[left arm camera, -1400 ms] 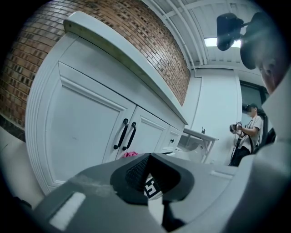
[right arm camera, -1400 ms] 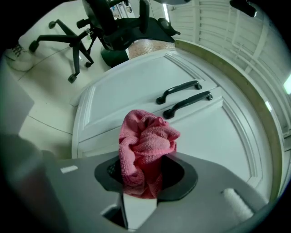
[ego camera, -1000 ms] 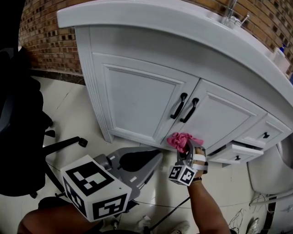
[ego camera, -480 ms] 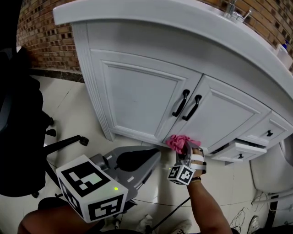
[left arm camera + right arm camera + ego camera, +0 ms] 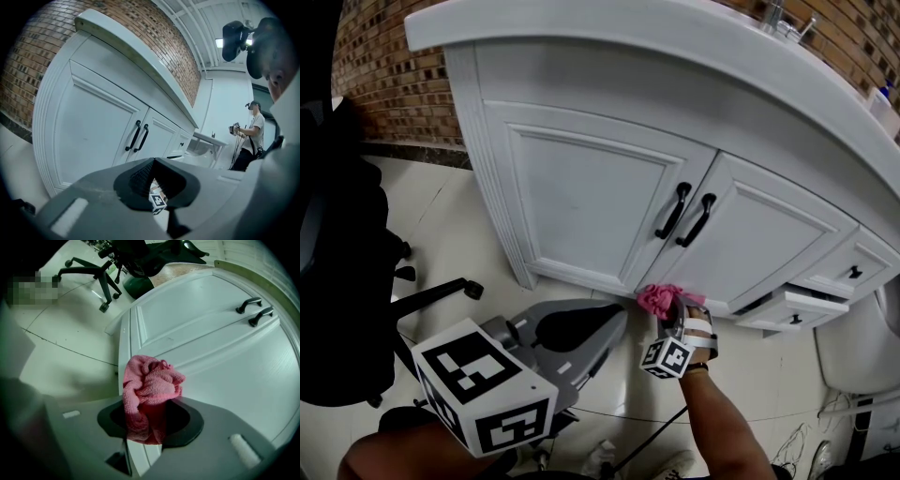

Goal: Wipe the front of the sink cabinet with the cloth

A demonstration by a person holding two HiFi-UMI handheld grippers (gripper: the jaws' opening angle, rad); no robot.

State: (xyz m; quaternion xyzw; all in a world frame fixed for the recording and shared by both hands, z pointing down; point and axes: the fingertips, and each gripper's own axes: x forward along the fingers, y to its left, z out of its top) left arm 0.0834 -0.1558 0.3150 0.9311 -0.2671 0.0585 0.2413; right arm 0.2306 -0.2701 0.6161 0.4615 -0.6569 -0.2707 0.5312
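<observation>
At the foot of the cabinet: the right gripper (image 5: 673, 311) was closed on the bunched pink cloth (image 5: 658, 298), with most of the wad bulging out past the jaws.
Cloth contact: the cloth touched the bottom rail of the sink cabinet (image 5: 502, 169), just below the seam where the two doors met. The right gripper view showed the same wad (image 5: 152, 383) against the white panel edge.
Left gripper: the left gripper (image 5: 617, 323) hung low near the floor (image 5: 459, 248), well apart from the cabinet. Its jaws met at the tips with nothing between them, and it took no part in the wiping.
Progress: wiping looked under way, with the cloth at the very bottom of the front. No damp streak or change in sheen showed on the paint, so how much had been covered could not be told.
Left to do, as a guess: the door panels, the fluted left post and the drawer fronts would each need passes unless they had already been wiped.
Count, cloth: one.
Count, grippers: two, each with a marker cube.
Count, doors: two, a left door (image 5: 581, 202) and a right door (image 5: 759, 246).
Count, bar handles: two black ones (image 5: 677, 210) side by side at the seam.
Count, drawers: two at the right, the lower drawer (image 5: 792, 311) slightly pulled out.
Count, chairs: one office chair (image 5: 356, 272) to the left.
</observation>
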